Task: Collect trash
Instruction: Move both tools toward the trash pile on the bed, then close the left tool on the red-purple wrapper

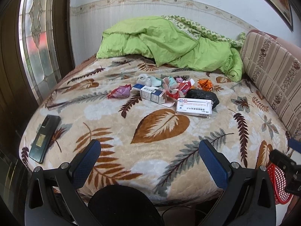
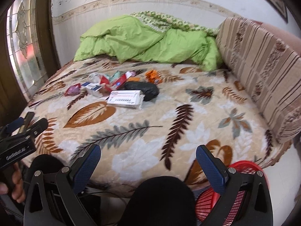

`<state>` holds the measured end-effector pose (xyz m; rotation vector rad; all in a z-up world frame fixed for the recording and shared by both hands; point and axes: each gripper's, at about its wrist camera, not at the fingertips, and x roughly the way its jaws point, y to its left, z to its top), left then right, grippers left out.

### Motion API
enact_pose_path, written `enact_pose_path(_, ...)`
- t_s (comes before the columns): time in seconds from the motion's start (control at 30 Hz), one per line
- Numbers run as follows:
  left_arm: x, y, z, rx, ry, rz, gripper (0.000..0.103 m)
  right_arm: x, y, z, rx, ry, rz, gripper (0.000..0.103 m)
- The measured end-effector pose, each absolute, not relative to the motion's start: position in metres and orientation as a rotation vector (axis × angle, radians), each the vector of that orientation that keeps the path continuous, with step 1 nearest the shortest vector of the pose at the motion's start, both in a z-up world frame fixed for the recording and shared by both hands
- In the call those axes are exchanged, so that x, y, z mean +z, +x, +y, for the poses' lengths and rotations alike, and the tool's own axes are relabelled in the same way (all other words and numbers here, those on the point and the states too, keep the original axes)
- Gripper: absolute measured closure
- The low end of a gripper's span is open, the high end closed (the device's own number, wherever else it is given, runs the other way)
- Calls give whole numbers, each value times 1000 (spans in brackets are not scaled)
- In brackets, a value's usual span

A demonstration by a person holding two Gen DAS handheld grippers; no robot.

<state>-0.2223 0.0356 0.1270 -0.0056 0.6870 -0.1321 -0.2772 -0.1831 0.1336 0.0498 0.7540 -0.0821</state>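
On the bed [image 1: 161,150] I count two cardboard medicine boxes: a white one [image 1: 193,108] and a blue-and-white one [image 1: 152,94]. One black bag [image 1: 204,95] sits touching the white box. I see one pink wrapper [image 1: 120,92], one orange wrapper [image 1: 204,84], and one heap of crumpled red and pale scraps [image 1: 173,86] I can't count apart. One phone [image 1: 45,138], one red basket [image 2: 242,169], one green duvet [image 1: 165,41]
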Motion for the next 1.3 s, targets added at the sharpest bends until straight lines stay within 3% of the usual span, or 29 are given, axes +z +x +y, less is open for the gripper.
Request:
enact_pose_path(0.5, 101, -75, 113, -66, -192, 875, 2, 109, -250, -181, -6, 77, 844, 4)
enact_pose_path(0.93, 70, 48, 118, 14, -250, 925, 3, 98, -227, -189, -14, 78, 881, 4)
enact_pose_path(1.0, 61, 60, 116, 19, -247, 939, 6, 98, -220, -191, -1, 82, 882, 4)
enact_pose_path(1.1, 49, 72, 111, 30, -215, 958, 24, 100, -211, -193, 26, 87, 878, 4)
enact_pose_path(1.2, 44, 78, 109, 40, -209, 944, 27, 104, -199, -192, 68, 85, 863, 4)
enact_pose_path(1.3, 46, 79, 110, 25, -195, 917, 44, 106, -180, -192, 125, 102, 858, 4)
